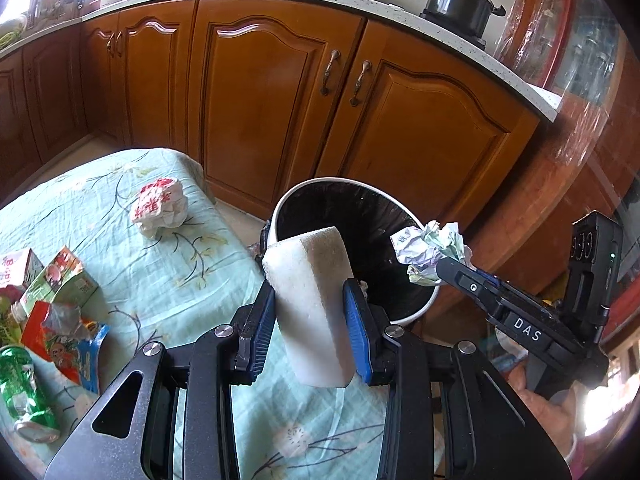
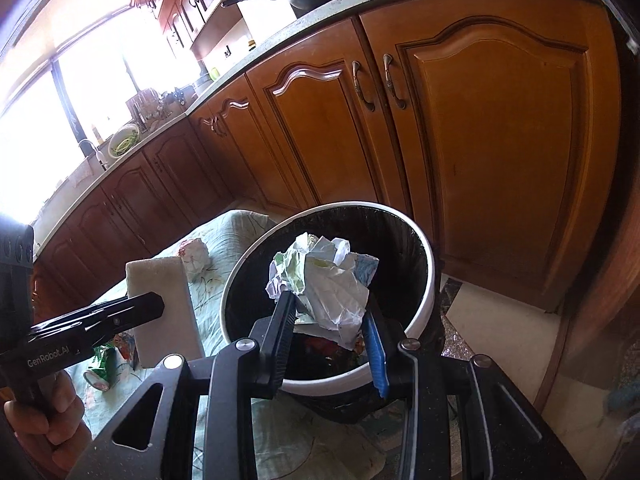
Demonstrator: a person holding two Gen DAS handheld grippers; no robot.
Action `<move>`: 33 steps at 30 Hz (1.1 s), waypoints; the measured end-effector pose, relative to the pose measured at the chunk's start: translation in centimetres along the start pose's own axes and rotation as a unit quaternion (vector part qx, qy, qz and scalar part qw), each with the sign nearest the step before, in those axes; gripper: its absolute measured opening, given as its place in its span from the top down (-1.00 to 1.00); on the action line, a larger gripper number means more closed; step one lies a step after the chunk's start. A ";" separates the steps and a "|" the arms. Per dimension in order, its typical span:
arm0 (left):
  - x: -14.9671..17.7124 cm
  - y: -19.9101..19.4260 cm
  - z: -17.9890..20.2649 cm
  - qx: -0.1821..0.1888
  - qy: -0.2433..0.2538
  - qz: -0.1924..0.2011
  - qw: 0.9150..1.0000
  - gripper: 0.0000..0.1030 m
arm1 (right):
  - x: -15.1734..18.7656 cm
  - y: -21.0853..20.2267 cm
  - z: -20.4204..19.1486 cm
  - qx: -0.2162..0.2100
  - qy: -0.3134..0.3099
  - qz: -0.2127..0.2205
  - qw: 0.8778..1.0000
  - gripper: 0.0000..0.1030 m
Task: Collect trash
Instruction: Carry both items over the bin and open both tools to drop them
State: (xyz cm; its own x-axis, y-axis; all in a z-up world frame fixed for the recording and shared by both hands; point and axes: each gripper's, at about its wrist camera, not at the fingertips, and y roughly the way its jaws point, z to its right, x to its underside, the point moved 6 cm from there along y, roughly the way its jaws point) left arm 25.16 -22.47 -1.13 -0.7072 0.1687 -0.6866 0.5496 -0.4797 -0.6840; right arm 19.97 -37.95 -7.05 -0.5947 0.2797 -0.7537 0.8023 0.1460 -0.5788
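Trash collection at a kitchen bin: we hold two handheld grippers over a white-rimmed trash bin [image 1: 280, 216] lined with a black bag, and we place everything else relative to that bin.

Our left gripper [image 1: 310, 312] has its blue-padded fingers [image 1: 354, 320] partly closed, pressing on both sides of a white sponge block [image 1: 312, 304]. The block stands tilted, and its upper end overlaps the bin's near rim in the left wrist view. In the right wrist view the same block sits just left of the bin, beside the rim rather than over the opening.

Our right gripper [image 2: 330, 320] is also partly closed, its fingers clamped on a crumpled paper ball [image 2: 324, 280], white with pale green and blue print. The ball hangs directly above the bin's dark opening. Colourful scraps already lie at the bottom of the bin, under the ball.

Left of the bin is a table covered with a pale green floral cloth [image 1: 168, 280]; its edge lies very close to the bin, though we cannot tell whether they touch. On the cloth, near the bin, lies a crumpled wrapper with red print [image 1: 160, 208]. Farther from the bin, at the cloth's far side, are a crushed green can [image 1: 26, 396], a green carton [image 1: 60, 280] and an orange and blue snack packet [image 1: 66, 340].

Behind the bin run brown wooden cabinet doors [image 2: 492, 152] under a speckled countertop. A hand [image 2: 44, 424] grips the left tool's handle.
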 end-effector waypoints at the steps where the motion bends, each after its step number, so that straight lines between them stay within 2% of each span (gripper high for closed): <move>1: -0.3 0.5 0.3 0.000 0.003 -0.002 1.000 0.37 | -0.1 0.2 0.2 0.003 -0.001 -0.001 1.000 0.34; 9: -1.6 4.2 2.3 0.000 0.018 -0.027 0.999 0.37 | -1.0 1.7 1.1 0.014 -0.010 -0.016 1.000 0.34; 14: -1.9 6.2 3.0 -0.003 0.027 -0.043 0.999 0.34 | -1.4 2.5 1.6 0.021 -0.010 -0.021 1.000 0.27; 18: -2.0 7.1 3.1 -0.004 0.031 -0.053 0.998 0.24 | -1.3 2.8 2.1 0.012 0.004 -0.023 1.000 -0.10; 20: -2.0 7.3 3.2 -0.003 0.030 -0.055 0.998 0.09 | -1.2 2.8 2.3 0.010 0.010 -0.020 1.000 -0.16; 21: -2.0 7.3 3.1 -0.003 0.029 -0.055 0.998 -0.12 | -1.1 2.6 2.3 0.009 0.013 -0.018 1.000 -0.16; 22: -2.0 7.2 3.0 -0.004 0.027 -0.052 0.998 -0.23 | -1.0 2.5 2.3 0.008 0.015 -0.017 1.000 -0.16; 26: -1.7 6.7 2.5 -0.003 0.019 -0.047 0.999 -0.24 | -0.5 1.6 2.0 -0.004 0.029 -0.006 1.000 -0.34; 28: -1.2 6.2 2.0 -0.001 0.012 -0.044 0.999 -0.24 | -0.2 1.1 1.6 -0.015 0.037 0.001 0.999 -0.66; 30: -0.6 5.6 1.6 -0.002 0.003 -0.041 0.999 -0.24 | 0.2 0.5 1.0 -0.029 0.040 0.008 0.999 -0.89; 33: 0.7 4.3 0.6 0.001 -0.017 -0.036 0.999 -0.25 | 1.1 -0.1 -0.6 -0.043 0.035 0.014 0.998 -0.91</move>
State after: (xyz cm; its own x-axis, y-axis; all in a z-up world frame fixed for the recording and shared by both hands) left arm 26.79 -24.93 -4.39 -0.7597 0.1739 -0.6266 0.4956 -0.4691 -0.7310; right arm 19.26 -37.14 -7.60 -0.5695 0.3507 -0.7435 0.8217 0.2176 -0.5268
